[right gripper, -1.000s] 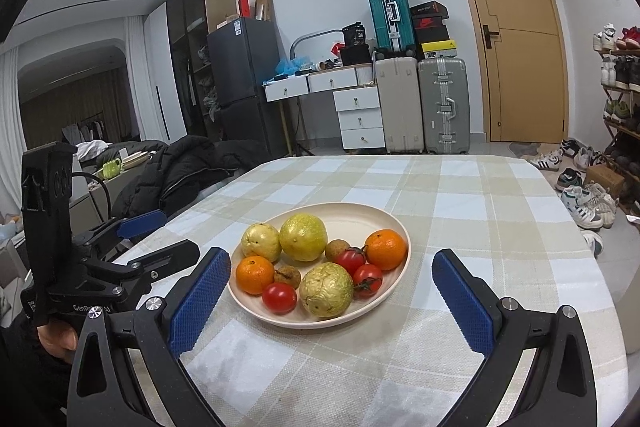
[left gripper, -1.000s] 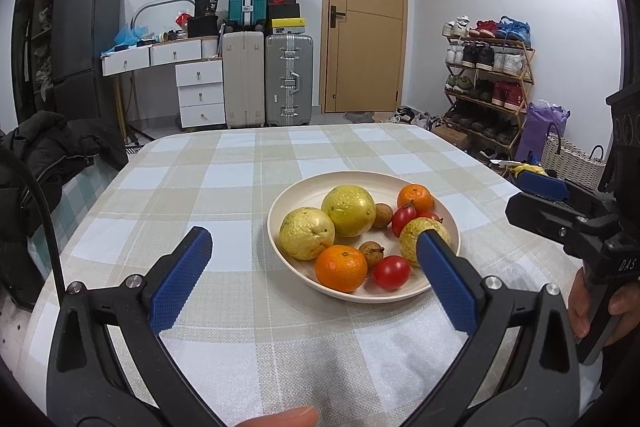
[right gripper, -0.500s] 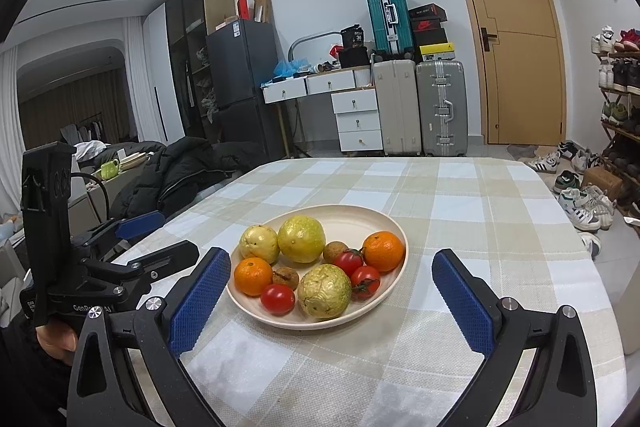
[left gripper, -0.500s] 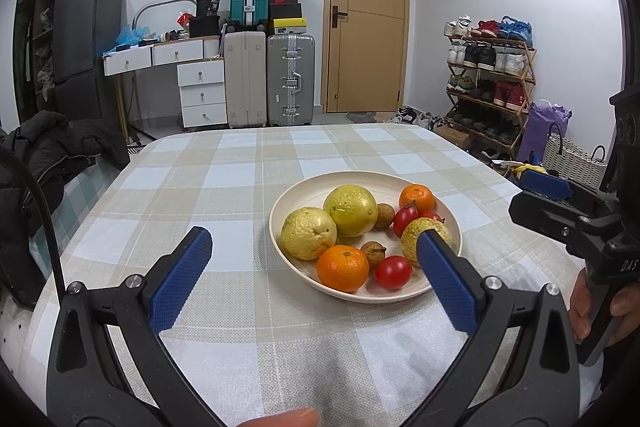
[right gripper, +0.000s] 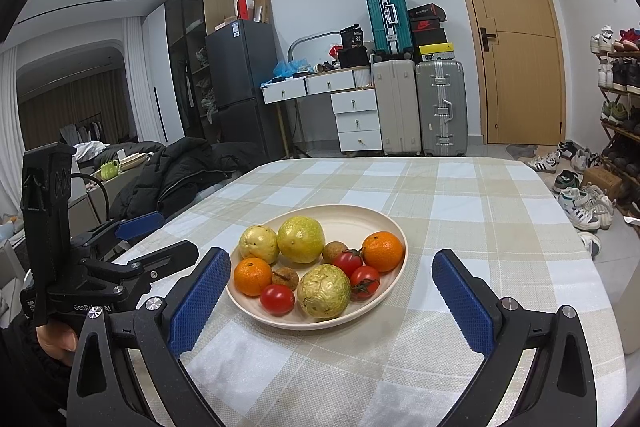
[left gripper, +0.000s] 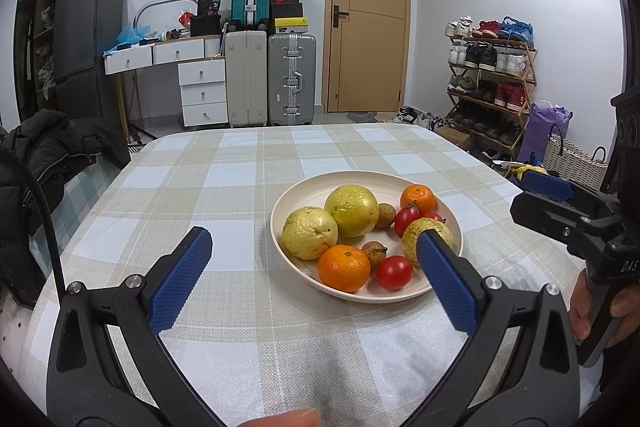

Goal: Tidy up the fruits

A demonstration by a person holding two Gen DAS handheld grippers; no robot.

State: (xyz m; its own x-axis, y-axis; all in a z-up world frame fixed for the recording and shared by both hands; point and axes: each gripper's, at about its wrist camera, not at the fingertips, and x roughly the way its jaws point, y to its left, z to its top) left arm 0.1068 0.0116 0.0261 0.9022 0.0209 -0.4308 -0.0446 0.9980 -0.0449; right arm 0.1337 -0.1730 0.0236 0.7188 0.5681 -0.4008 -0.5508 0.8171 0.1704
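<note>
A cream plate point(left gripper: 316, 187) point(right gripper: 352, 217) sits on the checked tablecloth and holds the fruit: three yellow-green fruits, one of them at the near left point(left gripper: 309, 231), two oranges, one at the front point(left gripper: 344, 267) point(right gripper: 253, 275), several red tomatoes, one at the front point(left gripper: 394, 271) point(right gripper: 277, 299), and small brown fruits point(left gripper: 374, 251). My left gripper point(left gripper: 312, 247) is open and empty, just short of the plate. My right gripper point(right gripper: 330, 279) is open and empty, its fingers on either side of the plate's near edge. Each gripper shows at the side of the other's view.
The checked tablecloth point(left gripper: 224, 195) covers the table. A black jacket point(left gripper: 52, 151) hangs at the table's left. Suitcases point(left gripper: 290, 79), white drawers point(left gripper: 202, 91), a door and a shoe rack point(left gripper: 488, 83) stand behind.
Both grippers have drifted slightly; the plate sits a little further right in the left wrist view and a little further left in the right wrist view. Nothing was gripped.
</note>
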